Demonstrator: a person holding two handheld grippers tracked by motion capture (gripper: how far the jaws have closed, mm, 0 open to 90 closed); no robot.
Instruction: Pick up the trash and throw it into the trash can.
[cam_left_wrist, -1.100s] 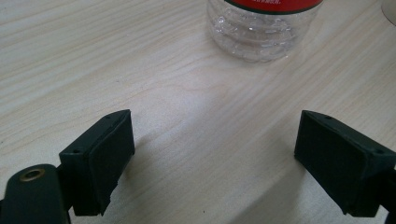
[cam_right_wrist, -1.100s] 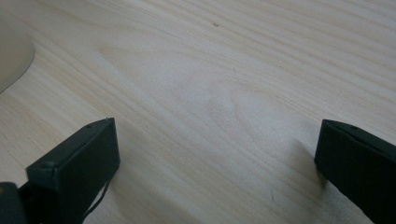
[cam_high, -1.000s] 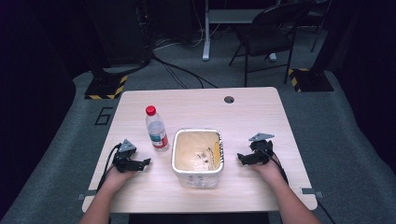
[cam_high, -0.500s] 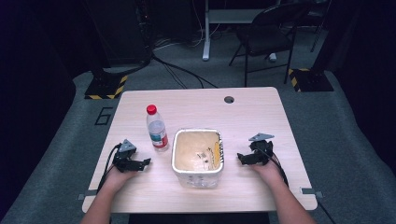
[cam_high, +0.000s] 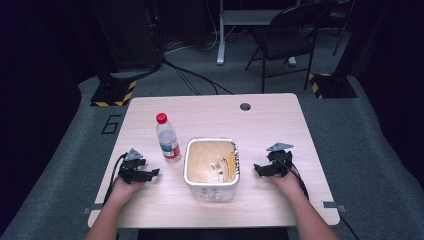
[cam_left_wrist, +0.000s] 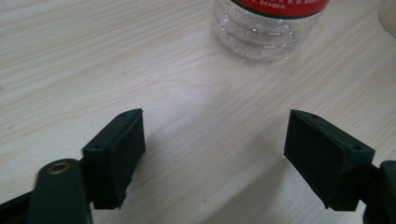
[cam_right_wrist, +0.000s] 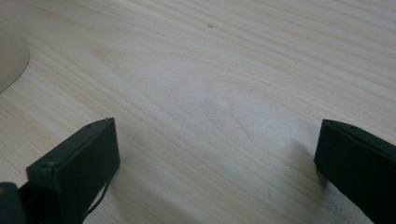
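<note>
A clear plastic water bottle (cam_high: 167, 138) with a red cap and red label stands upright left of centre on the wooden table (cam_high: 210, 115). Its base (cam_left_wrist: 261, 32) shows at the top of the left gripper view. A white square tub (cam_high: 211, 167) with brownish contents sits at the table's middle, to the bottle's right. My left gripper (cam_high: 154, 173) rests on the table left of the tub, open, nothing between its jaws (cam_left_wrist: 212, 154). My right gripper (cam_high: 257, 169) rests right of the tub, open and empty (cam_right_wrist: 217, 168).
A round cable hole (cam_high: 245, 106) lies near the table's far edge. A black chair (cam_high: 282, 40) and cables stand on the grey floor beyond the table. Yellow-black striped bases (cam_high: 112, 92) flank the far corners.
</note>
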